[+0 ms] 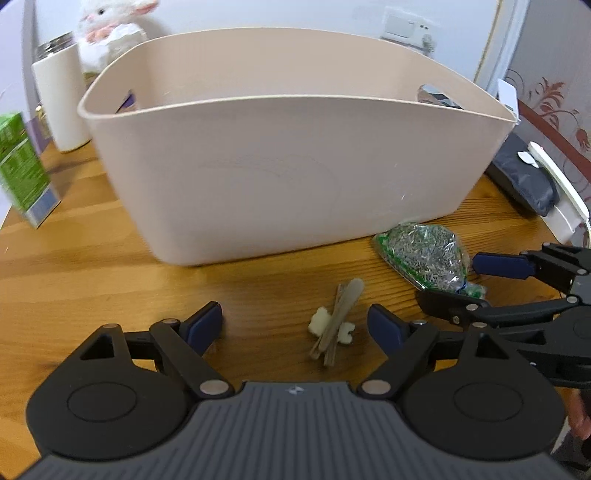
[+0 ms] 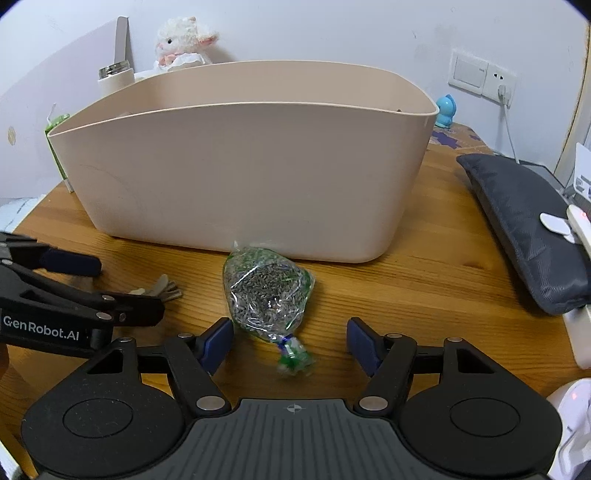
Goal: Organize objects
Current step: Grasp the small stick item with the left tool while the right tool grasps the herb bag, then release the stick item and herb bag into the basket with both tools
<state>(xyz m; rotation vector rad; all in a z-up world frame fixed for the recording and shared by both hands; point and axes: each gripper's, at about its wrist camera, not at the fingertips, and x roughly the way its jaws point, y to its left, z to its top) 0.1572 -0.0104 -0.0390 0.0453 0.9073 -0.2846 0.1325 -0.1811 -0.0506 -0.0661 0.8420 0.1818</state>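
A large beige plastic bin [image 1: 280,170] [image 2: 236,177] stands on the wooden table. In front of it lie a small bundle of keys with a white tag [image 1: 338,325] [image 2: 159,290] and a clear bag of dried herbs tied with a green knot [image 1: 424,258] [image 2: 266,295]. My left gripper [image 1: 295,325] is open, low over the table, with the keys between its fingers. My right gripper [image 2: 290,345] is open, with the bag's knotted end between its fingers. Each gripper shows in the other's view: the right one [image 1: 461,280], the left one [image 2: 110,288].
A green carton [image 1: 22,170], a white flask [image 1: 59,96] and a plush lamb [image 1: 110,33] stand left of and behind the bin. A dark padded pouch [image 2: 524,229] lies at the right. A blue figurine [image 2: 445,110] stands by the wall sockets.
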